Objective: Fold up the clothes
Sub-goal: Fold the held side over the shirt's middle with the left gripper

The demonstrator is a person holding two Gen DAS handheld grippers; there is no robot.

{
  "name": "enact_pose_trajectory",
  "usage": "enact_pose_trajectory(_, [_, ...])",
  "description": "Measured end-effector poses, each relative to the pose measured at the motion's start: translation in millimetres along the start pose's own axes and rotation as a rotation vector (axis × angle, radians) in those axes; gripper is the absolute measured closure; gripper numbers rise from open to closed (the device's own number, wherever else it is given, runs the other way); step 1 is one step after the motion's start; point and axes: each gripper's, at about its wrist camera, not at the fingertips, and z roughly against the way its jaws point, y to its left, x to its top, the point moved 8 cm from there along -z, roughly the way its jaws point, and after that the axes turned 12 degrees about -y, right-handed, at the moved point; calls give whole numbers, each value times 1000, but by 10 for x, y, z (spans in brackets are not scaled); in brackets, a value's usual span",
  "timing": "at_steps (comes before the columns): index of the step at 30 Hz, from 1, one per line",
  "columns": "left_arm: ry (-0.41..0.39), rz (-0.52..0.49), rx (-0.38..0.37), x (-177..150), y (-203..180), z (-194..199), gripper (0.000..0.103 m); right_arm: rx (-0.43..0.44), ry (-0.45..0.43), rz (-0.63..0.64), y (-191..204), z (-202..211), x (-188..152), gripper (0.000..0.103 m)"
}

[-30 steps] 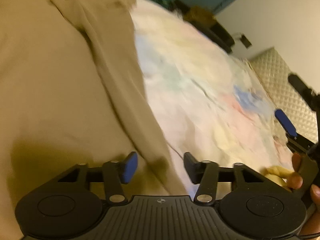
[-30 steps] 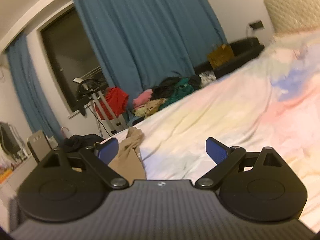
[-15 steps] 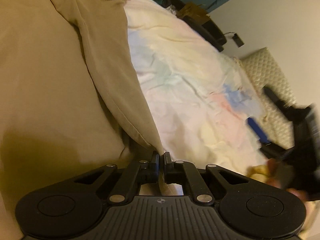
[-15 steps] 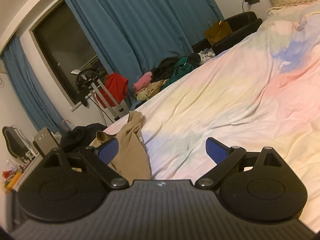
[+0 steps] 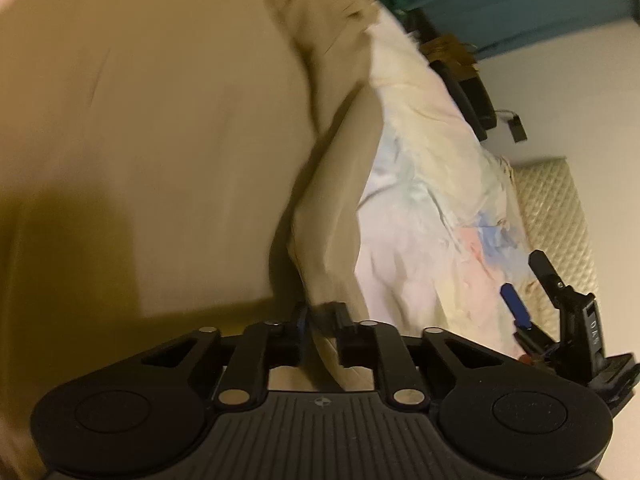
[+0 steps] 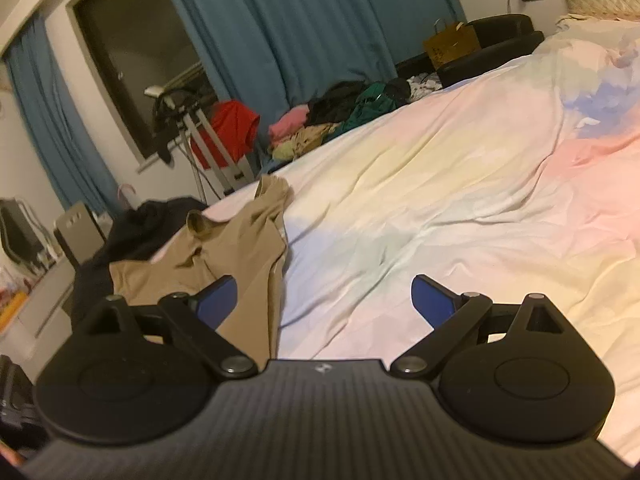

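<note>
The left gripper [image 5: 320,322], which a second ago stood open beside the tan garment [image 5: 160,140] and half a second ago had pinched shut on the edge of its long strip, now has its jaws opening again, with the fold of tan cloth between them. Blur hides whether the pads press it. The strip [image 5: 340,184], probably a sleeve, now stands up from the gripper toward the far edge of the bed [image 6: 460,200], where before it lay flat along the sheet; the lift looks under way, though a loosening grip could drop it. The right gripper [image 6: 324,298] is wide open as before, holding nothing, and has dipped a little toward the sheet near the garment's right edge. The garment [image 6: 224,256] lies spread at the bed's left corner, not yet folded.
</note>
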Motion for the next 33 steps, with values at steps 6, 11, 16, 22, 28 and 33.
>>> enact_pose_trajectory(6, [73,17,-73,-315,-115,-191,64,58,-58,21,150,180,128,8])
enact_pose_trajectory(11, [129,-17,-109,-531,-242,-379,79,66,-190,102,153,517,313,8])
enact_pose_trajectory(16, [102,-83,-120,-487,-322,-237,98,52,-144,67,80,455,223,8])
enact_pose_trajectory(22, [114,-231,-65,-544,-311,185,100,48,-125,151,194,413,133,8])
enact_pose_trajectory(28, [161,-360,139,-765,-75,60,99,56,-82,172,257,351,39,8])
enact_pose_trajectory(33, [92,-405,147,-657,-156,164,53,82,-77,192,417,330,92,8])
